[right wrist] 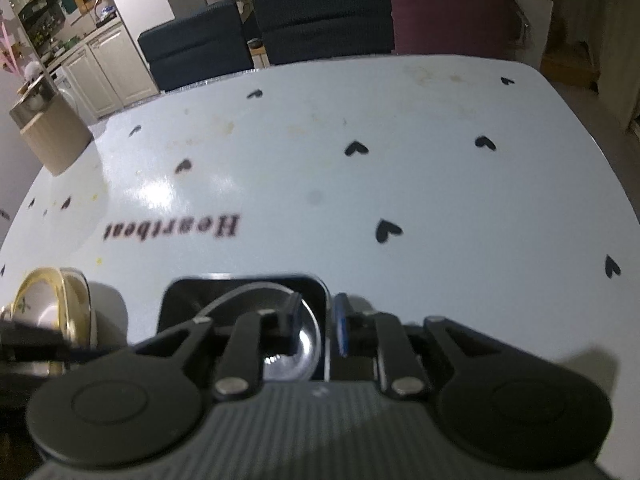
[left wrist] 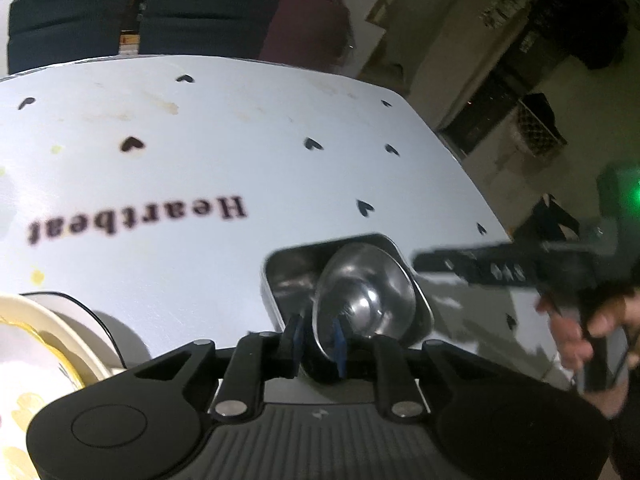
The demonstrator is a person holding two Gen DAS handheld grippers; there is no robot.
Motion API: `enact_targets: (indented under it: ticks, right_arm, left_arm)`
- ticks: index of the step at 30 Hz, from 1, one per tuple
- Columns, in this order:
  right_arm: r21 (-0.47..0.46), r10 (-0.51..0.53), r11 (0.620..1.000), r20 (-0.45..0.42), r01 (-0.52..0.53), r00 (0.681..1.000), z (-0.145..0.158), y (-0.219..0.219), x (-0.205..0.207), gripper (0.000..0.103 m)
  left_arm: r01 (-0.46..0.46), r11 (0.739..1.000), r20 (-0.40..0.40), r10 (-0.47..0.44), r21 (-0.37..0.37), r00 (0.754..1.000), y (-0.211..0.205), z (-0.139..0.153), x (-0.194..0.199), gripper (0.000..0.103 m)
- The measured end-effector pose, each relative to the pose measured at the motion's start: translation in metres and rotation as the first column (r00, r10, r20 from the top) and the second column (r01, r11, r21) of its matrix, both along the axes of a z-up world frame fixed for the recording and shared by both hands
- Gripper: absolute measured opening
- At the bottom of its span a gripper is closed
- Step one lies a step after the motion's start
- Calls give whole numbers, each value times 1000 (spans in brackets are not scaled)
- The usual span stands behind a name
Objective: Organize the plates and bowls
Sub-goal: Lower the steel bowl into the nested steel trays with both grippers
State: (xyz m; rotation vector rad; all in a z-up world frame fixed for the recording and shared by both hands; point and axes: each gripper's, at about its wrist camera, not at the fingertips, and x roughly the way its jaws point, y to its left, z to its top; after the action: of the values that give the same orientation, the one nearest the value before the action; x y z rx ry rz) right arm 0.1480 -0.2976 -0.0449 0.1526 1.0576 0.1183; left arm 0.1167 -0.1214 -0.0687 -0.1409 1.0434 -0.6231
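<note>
A round steel bowl leans tilted inside a rectangular steel tray near the table's front edge. My left gripper straddles the bowl's near rim, with a small gap showing at each blue pad. In the right wrist view the same bowl lies in the tray. My right gripper stands open there, one finger inside the bowl and the blue-padded one outside the tray's right wall. A hand carries that blurred right gripper at the tray's right side.
A stack of cream, gold-rimmed dishes stands just left of the tray. The white tablecloth has black hearts and the word Heartbeat. Dark chairs line the far edge and a cardboard box sits far left.
</note>
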Motion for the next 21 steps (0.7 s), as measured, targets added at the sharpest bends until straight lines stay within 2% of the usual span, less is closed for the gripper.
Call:
enact_targets:
  ticks: [11,17,21]
  right_arm:
    - [-25,47,998,-66,-49,997,-14,-5,-19,30]
    - [16,75,997,-109,-74,991,-23,-6,-18,32]
    - [11,73,997,-127,-72,989,-28,-3,-11,32]
  left_arm:
    - [-56,997,-23,58,54,998,-5,-18,21,19]
    - [-58,996,-28,60,75,998,-12,-24,24,20]
    - [-51,995,-34,54,81,998,-14,-27,24,20]
